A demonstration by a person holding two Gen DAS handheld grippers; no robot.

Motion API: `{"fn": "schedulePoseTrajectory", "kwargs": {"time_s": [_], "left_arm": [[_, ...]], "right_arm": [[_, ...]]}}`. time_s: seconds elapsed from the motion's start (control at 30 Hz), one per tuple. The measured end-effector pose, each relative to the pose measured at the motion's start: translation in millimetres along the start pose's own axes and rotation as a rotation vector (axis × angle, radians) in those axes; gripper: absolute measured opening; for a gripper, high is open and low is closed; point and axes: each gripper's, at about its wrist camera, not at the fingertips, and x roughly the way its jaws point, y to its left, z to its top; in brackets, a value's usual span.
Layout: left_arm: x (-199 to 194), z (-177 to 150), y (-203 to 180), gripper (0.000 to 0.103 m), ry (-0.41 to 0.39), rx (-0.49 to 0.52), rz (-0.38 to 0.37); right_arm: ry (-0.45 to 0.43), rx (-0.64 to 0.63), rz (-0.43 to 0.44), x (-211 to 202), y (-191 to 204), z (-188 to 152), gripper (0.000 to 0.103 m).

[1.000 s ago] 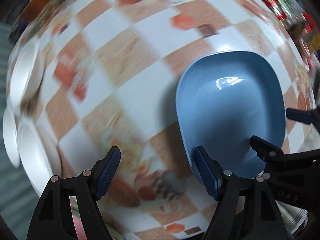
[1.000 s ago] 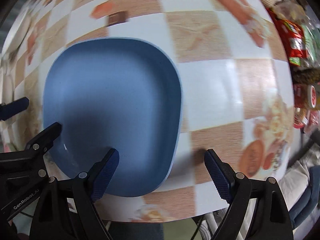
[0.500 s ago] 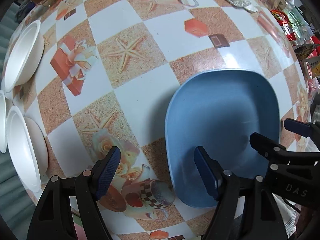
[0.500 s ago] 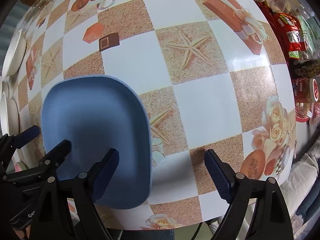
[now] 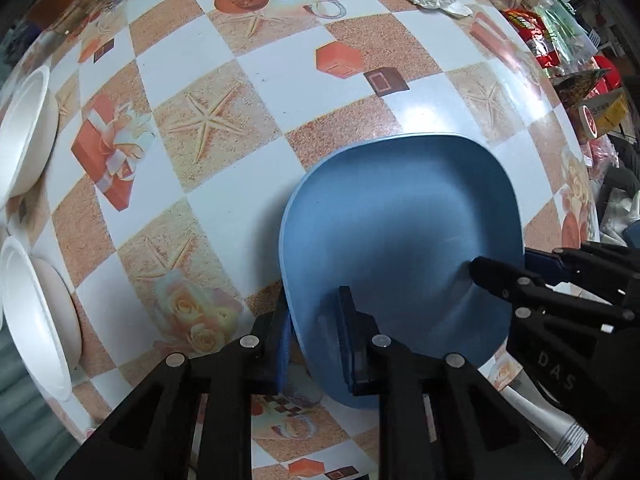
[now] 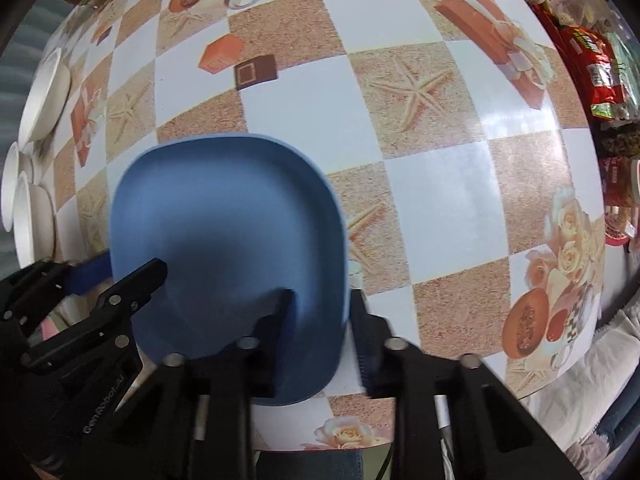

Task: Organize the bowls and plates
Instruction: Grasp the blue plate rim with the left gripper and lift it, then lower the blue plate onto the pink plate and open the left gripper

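While both claws pinch the near rim of the blue plate (image 5: 400, 232), the left claw (image 5: 316, 344) on its left side and the right claw (image 6: 320, 332) on its right, the plate sits low over the worktop (image 5: 256, 52). Next, I'd guess, comes carrying it toward the white bowls (image 5: 36, 308) at the left edge.

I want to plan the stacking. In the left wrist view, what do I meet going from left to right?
White bowls → left gripper → blue plate → right gripper → snack packets.
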Motion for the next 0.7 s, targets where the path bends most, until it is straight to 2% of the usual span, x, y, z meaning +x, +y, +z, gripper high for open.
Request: {"fn": "schedulePoseTrajectory", "kwargs": {"time_s": [0.13, 0.33, 0.6, 0.7], "left_arm": [[3, -5, 5, 0.02, 0.038, -0.013, -0.01], [-8, -41, 5, 0.02, 0.03, 0.052, 0.023], [-23, -84, 22, 0.02, 0.028, 0.031, 0.019], [-32, -102, 33, 0.02, 0.012, 0.007, 0.017]], "right_arm": [[0.018, 0.014, 0.025, 1, 1, -7, 0.021], [0.056, -0.014, 0.018, 4, 21, -33, 0.021], [0.08, -0.06, 0.032, 1, 56, -61, 0.021], [0.071, -0.093, 0.023, -8, 84, -62, 0.021]]}}
